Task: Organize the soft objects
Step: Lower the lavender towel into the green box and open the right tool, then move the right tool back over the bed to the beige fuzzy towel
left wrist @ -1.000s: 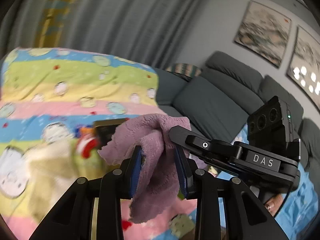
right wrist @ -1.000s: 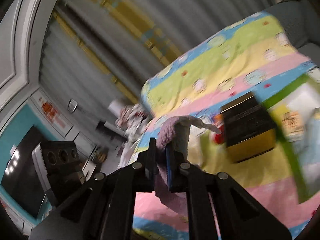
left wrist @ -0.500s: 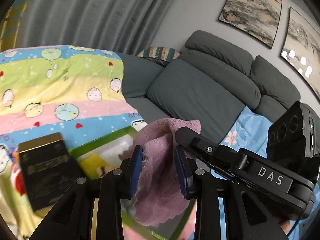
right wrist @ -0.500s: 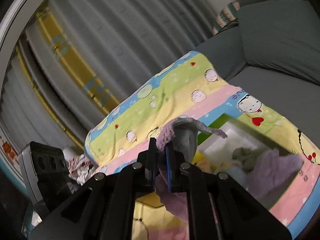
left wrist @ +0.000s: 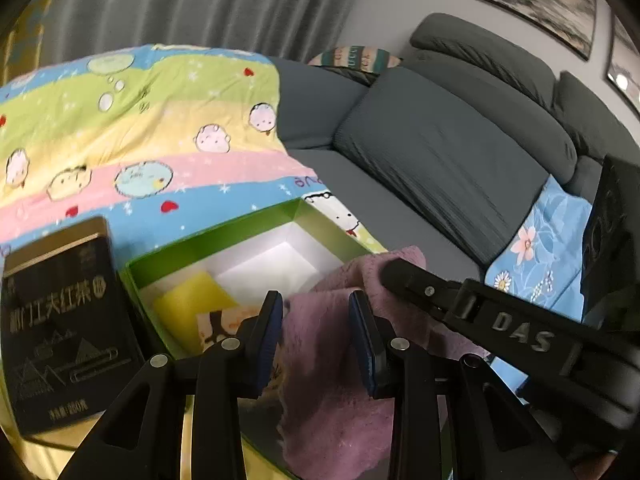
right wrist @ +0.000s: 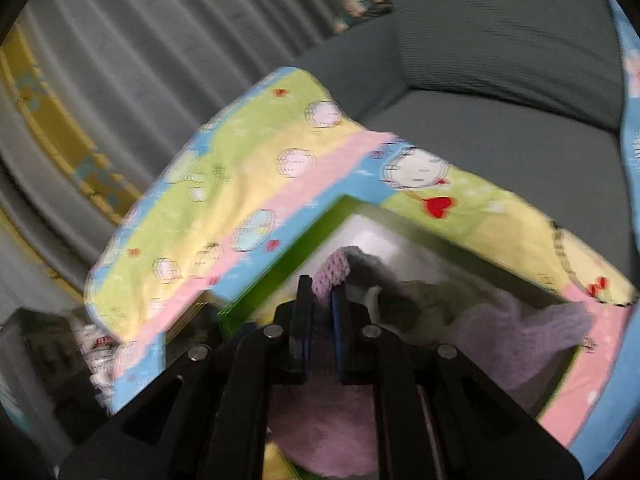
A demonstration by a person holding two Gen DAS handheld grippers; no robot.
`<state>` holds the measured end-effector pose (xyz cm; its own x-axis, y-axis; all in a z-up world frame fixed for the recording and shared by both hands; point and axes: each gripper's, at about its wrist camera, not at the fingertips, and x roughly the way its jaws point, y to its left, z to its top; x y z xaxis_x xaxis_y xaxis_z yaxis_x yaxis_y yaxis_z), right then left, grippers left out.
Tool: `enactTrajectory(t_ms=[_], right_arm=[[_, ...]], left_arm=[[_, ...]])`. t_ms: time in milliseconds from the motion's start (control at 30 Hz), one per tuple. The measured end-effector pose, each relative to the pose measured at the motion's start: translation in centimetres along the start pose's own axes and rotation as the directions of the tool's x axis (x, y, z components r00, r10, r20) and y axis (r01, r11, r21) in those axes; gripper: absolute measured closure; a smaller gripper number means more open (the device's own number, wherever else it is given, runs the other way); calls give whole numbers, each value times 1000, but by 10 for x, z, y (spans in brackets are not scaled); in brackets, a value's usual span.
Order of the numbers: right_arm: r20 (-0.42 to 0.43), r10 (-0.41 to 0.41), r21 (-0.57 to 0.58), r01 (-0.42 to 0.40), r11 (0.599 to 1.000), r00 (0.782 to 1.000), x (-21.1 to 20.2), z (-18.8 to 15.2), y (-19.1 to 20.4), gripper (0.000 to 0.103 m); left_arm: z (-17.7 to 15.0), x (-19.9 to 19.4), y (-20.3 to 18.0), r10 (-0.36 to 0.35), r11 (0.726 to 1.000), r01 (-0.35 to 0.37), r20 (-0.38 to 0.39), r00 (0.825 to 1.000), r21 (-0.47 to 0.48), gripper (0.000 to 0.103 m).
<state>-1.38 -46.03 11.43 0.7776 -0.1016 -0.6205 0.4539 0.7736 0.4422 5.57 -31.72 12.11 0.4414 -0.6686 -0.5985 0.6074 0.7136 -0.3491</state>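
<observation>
1. Far left of the left hand-held gripper (left wrist: 316,336) there's a black rectangular tea tin with gold lettering (left wrist: 60,328), lying on the striped pastel cartoon-print blanket (left wrist: 140,128). It's hard, not one of the soft things, so I'd just steer clear of it.

2. Just ahead-left of that gripper is the open green-walled cardboard box with a white inside (left wrist: 224,236). There's a yellow sheet on its floor and bare white floor in the far corner, so that looks like the drop zone.

3. The fluffy mauve-pink towel (left wrist: 320,384) hangs between the left hand-held gripper's blue pads (left wrist: 267,340). The pads sit somewhat apart with the thick pile filling the gap, so I read it as grasping the towel, but loosely.

4. The right hand-held gripper (right wrist: 320,320) is clenched on the same towel, jaws nearly together on a bunched fold. In its blurry view the box is right below and ahead, with some pale green and lilac soft things (right wrist: 520,328) already inside, off to its right.

5. My take on doing it well: keep both grips level so the towel doesn't sag over the box wall, and bring the bulk over the open floor before lowering.

6. Let go only once most of the cloth is below the rim. Otherwise a trailing corner will likely drape outside.
</observation>
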Motion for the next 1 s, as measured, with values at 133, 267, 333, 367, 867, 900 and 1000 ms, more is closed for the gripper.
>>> enactTrajectory(t_ms=[133,267,333,367,867,900,1000], right_arm=[[63,11,39,-14,999,998,-13,0,-12,91],[174,9,67,-21,998,985,-40,4,-19,91],[198,11,66,-24,998,980,-48,6,-19,87],[204,6,61,-19,998,979,-52,6,-19,83],[219,-80,-74,99,992,972,-94,-25,35,16],[215,-87,-93,109,990,973,-97,-30,41,16],[199,-71,-144,101,984,977,-104,-44,58,16]], left_arm=[[-2,-9,1,-25,999,25,-7,1000,-26,54],[3,-31,0,-6,999,9,65,998,-36,22],[5,-43,0,-2,1000,4,83,997,-31,20],[5,-48,0,-1,1000,3,84,996,-27,20],[-40,-167,71,195,973,-187,50,980,-133,17],[-44,-175,78,210,969,-202,45,977,-144,17],[-61,-204,101,266,949,-256,30,964,-183,17]])
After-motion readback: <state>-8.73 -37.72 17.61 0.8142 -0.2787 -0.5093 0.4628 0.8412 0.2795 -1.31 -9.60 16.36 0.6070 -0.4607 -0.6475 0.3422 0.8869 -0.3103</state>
